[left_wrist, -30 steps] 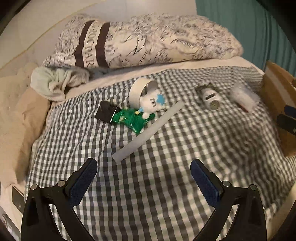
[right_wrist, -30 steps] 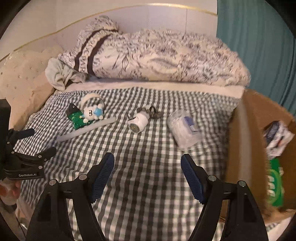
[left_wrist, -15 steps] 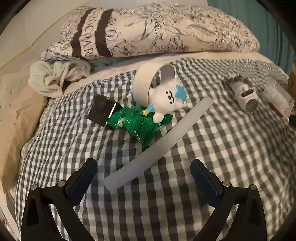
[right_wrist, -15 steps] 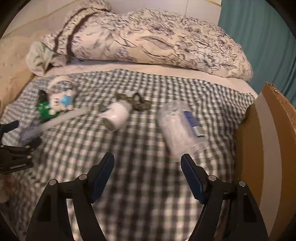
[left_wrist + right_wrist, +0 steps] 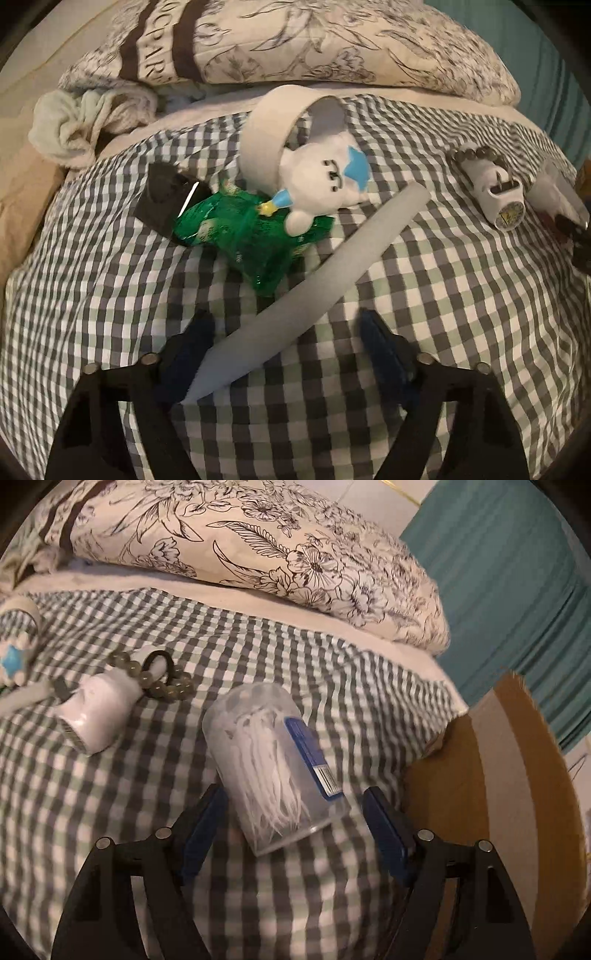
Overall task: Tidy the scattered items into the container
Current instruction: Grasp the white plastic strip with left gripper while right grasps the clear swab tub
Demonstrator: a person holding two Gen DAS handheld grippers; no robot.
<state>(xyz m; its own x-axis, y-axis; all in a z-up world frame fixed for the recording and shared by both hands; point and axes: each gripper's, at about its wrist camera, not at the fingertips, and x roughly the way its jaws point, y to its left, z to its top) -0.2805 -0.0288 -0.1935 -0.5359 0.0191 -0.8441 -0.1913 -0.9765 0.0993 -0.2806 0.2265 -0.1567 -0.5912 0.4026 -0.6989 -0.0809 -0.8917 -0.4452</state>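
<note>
Checked grey-and-white bedding (image 5: 424,295) fills the left wrist view, with a floral pillow (image 5: 295,40) across the top and a crumpled pale cloth (image 5: 85,125) at the upper left. At centre lies a white plush toy (image 5: 325,181) with a blue star, its band looping up behind it, on top of a green crinkly packet (image 5: 243,236); a small black packet (image 5: 166,199) touches the green one on its left. A long pale grey strip (image 5: 314,291) runs diagonally from centre right down to lower left. The left gripper (image 5: 284,347) has just been closing its jaws around the strip's lower end; the left pad is at or against the strip, the right pad stands clear.

In the right wrist view the same bedding spreads under a clear plastic tub of floss picks (image 5: 273,771) lying on its side at centre. The right gripper (image 5: 295,819) straddles the tub's near end, jaws apart, neither pad pressing it. A white cylinder (image 5: 96,716) and a bead bracelet (image 5: 162,683) lie at left. A cardboard box (image 5: 498,775) stands at the right edge.
</note>
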